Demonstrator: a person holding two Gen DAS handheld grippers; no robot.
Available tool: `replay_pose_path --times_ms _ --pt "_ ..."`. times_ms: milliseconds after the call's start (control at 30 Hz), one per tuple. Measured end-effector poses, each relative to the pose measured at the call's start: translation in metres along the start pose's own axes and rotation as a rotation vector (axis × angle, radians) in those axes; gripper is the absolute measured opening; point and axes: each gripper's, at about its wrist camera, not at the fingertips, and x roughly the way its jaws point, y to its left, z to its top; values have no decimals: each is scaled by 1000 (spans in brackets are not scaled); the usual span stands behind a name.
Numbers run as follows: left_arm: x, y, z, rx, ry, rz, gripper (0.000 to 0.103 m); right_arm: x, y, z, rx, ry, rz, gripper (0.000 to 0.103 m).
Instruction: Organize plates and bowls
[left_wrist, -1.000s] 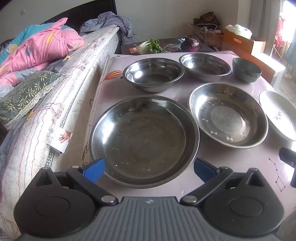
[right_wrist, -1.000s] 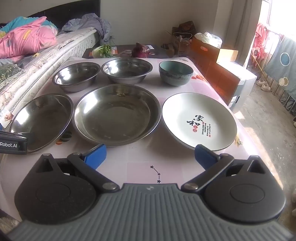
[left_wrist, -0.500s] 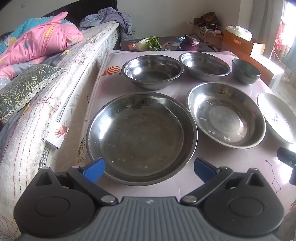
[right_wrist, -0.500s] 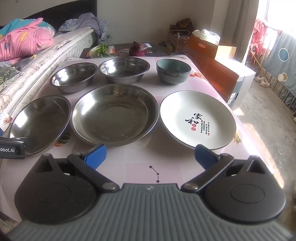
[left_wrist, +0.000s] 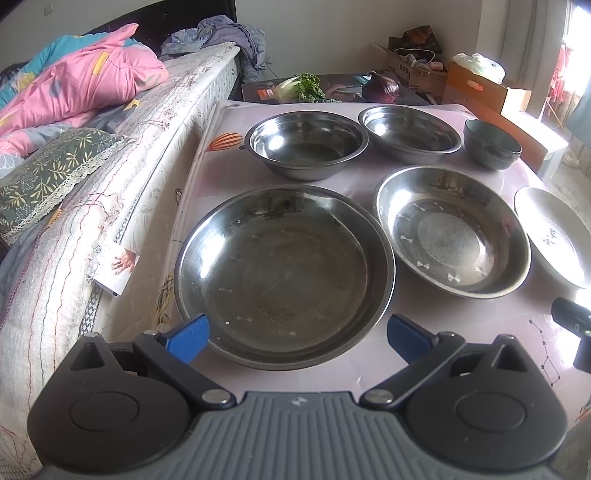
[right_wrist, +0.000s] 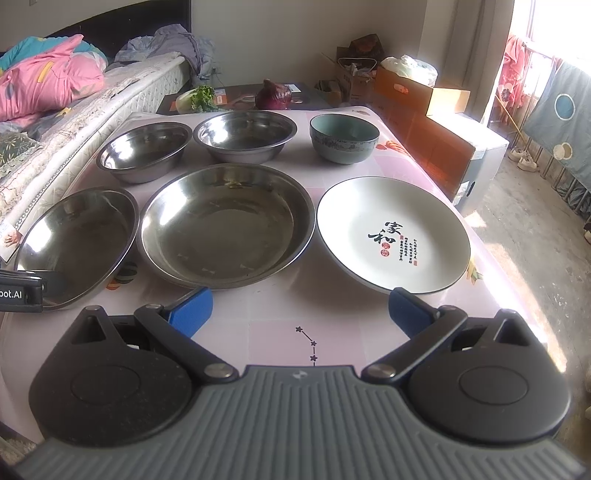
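Grippers: left gripper (left_wrist: 295, 334) and right gripper (right_wrist: 299, 308) both gaped wide, empty | three steel plates (left_wrist: 284, 273), white plate (right_wrist: 393, 234), probably ceramic bowl (right_wrist: 344, 138) sat separately on table (right_wrist: 280, 332)

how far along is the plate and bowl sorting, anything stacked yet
Nothing looks stacked yet: three plates in front, including the left steel plate and white plate, and three bowls behind, including the green bowl, all sit apart on the table. In hand: nothing; the left tool and right tool are open. All stacking remains.
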Motion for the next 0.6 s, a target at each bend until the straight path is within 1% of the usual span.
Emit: replay_pose_path --times_ms 200,600 --pt "-1 1 1 -8 -1 -3 103 0 0 0 -3 -2 -15 102" --pt "-2 4 1 -19 -6 5 103 5 1 1 -8 12 -19 102"
